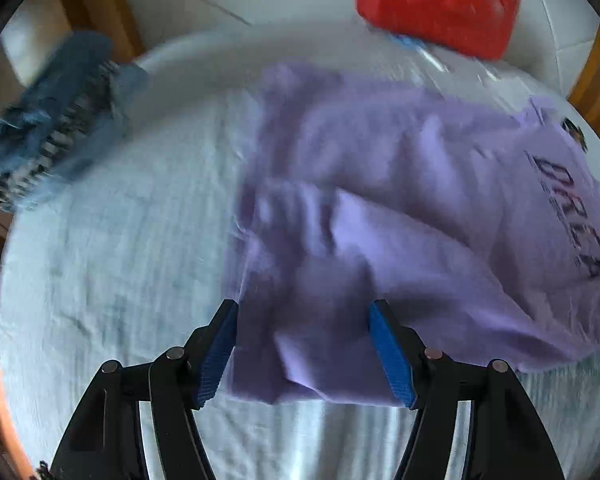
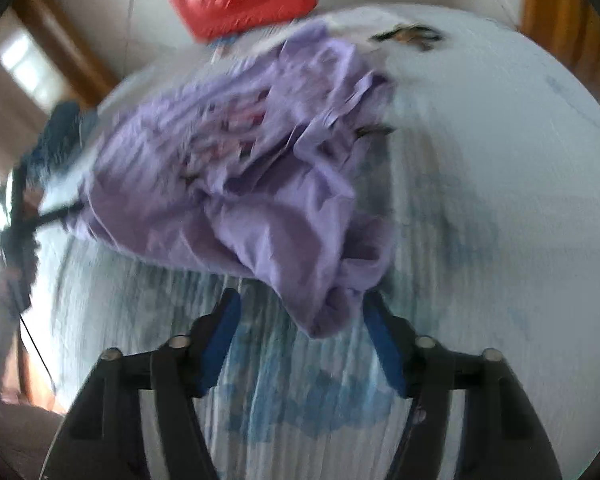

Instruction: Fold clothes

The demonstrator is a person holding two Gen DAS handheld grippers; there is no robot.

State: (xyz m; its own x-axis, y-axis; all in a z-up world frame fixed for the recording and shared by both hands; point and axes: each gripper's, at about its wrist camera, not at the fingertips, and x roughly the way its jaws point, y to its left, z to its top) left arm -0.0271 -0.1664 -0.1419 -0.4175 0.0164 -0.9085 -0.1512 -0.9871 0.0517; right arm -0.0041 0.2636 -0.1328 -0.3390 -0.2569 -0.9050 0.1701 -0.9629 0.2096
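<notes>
A lilac T-shirt [image 1: 420, 200] with dark lettering lies crumpled on a round table under a pale blue cloth [image 1: 120, 260]. My left gripper [image 1: 304, 308] points down over the shirt's near edge, jaws wide apart, folded fabric lying between the blue pads [image 1: 220, 352] without being pinched. In the right wrist view the shirt [image 2: 240, 160] is bunched up, and one corner reaches down toward my right gripper [image 2: 300, 300]. Its jaws stand apart, with the corner close to the right pad [image 2: 380, 344] and not clamped. Both views are blurred.
A blue denim garment [image 1: 52, 120] hangs over the table's left edge. A red plastic object [image 1: 440, 4] stands beyond the far edge. A small dark item [image 2: 412, 36] lies on the cloth [image 2: 480, 160] at the far right. The other hand-held gripper [image 2: 16, 232] shows at the left.
</notes>
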